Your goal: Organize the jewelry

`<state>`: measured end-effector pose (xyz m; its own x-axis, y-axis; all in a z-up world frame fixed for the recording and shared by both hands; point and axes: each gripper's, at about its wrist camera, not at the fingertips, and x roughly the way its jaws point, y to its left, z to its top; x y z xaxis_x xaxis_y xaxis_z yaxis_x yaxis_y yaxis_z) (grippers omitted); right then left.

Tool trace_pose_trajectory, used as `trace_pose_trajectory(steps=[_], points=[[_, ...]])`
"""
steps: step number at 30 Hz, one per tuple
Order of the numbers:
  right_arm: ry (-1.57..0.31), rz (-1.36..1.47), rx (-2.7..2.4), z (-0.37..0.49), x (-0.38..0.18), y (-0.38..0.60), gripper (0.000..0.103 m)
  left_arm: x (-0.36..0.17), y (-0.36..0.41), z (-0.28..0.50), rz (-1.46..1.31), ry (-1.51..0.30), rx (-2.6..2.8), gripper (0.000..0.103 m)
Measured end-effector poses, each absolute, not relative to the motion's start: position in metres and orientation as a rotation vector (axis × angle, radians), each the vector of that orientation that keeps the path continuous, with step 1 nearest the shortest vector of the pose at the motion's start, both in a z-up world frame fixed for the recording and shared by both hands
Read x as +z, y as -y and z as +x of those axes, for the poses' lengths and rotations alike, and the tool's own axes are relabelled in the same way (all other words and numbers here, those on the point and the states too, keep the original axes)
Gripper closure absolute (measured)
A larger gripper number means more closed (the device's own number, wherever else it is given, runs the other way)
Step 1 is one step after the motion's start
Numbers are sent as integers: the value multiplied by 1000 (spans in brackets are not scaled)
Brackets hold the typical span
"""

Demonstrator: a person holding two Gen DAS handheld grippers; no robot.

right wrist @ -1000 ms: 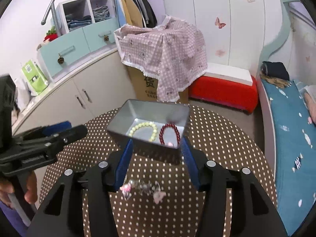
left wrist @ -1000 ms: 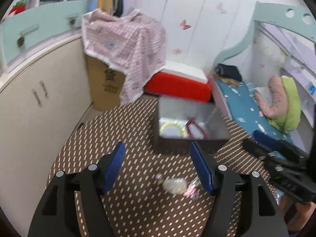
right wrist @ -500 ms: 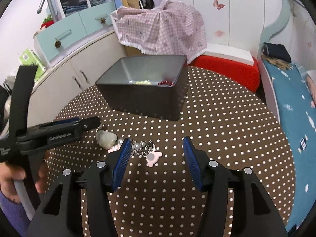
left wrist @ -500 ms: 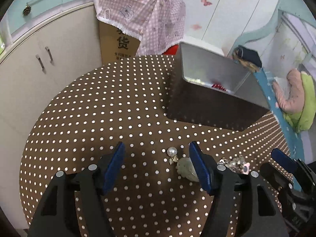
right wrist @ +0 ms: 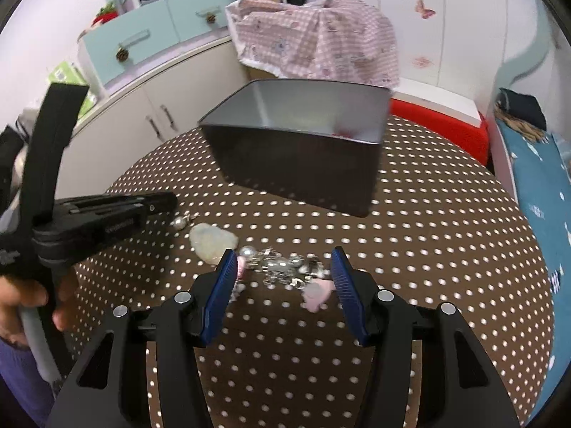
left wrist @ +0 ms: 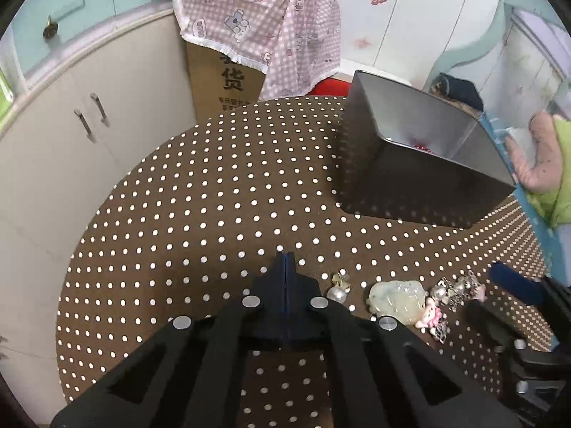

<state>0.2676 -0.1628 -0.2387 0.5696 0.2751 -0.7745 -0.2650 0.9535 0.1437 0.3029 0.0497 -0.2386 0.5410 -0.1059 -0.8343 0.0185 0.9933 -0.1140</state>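
Left gripper (left wrist: 286, 260) clamped on nothing, just left of pearl earring (left wrist: 336, 290) | right gripper (right wrist: 283, 271) agape, straddling charm chain (right wrist: 285, 267), ready to pinch | tin box (right wrist: 299, 142) beyond chain, awaiting jewelry

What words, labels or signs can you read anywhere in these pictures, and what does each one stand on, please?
"货": large dark character on the cardboard box under the pink checked cloth; the character above it is half hidden by the cloth.
Smaller print under "货" on that box: too small to read.
Raised lettering along the left gripper, seen in the right wrist view: blurred, unreadable.
Metal tin: no text visible.
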Motion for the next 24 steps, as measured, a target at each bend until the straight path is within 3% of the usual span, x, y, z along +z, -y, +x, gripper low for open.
trace_pose_trajectory(steps=[16, 17, 19, 24], points=[[-946, -191, 450, 290, -254, 93, 50, -230, -94, 286, -313, -984, -243, 103], [-948, -192, 450, 290, -254, 92, 51, -230, -92, 286, -315, -987, -257, 103], [-944, -180, 447, 293, -253, 95, 66, -230, -88, 287, -322, -989, -274, 103], [-952, -127, 425, 291, -251, 110, 69, -232, -60, 287, -237, -994, -318, 102]])
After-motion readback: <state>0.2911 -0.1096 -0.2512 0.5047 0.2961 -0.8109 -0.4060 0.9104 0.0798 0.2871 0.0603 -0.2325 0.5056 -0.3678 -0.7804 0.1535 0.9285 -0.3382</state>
